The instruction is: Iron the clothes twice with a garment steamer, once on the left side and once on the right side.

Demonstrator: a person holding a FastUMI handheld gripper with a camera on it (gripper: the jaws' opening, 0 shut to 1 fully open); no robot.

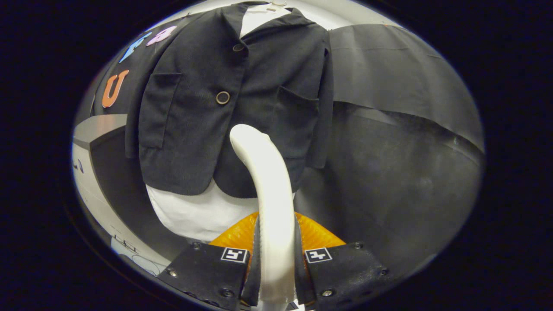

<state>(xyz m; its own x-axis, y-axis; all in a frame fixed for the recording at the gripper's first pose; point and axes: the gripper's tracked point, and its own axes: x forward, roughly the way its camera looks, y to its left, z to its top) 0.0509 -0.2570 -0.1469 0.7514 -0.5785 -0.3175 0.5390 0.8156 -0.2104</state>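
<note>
A dark buttoned jacket (224,99) hangs over a white shirt (198,211) on the booth's black wall, straight ahead of the fingers. My gripper (275,255) is shut on the white handle of the garment steamer (268,190). The handle rises from between the fingers and curves up to the jacket's lower middle, near its front opening. The steamer's head faces away toward the cloth, so its steam plate is hidden. Whether it touches the jacket I cannot tell. An orange part (315,235) of the steamer shows just behind the handle, above the fingers.
Black cloth (402,129) covers the wall to the right of the jacket, with a fold running across it. A pale booth panel (93,181) stands to the left, below the jacket's sleeve.
</note>
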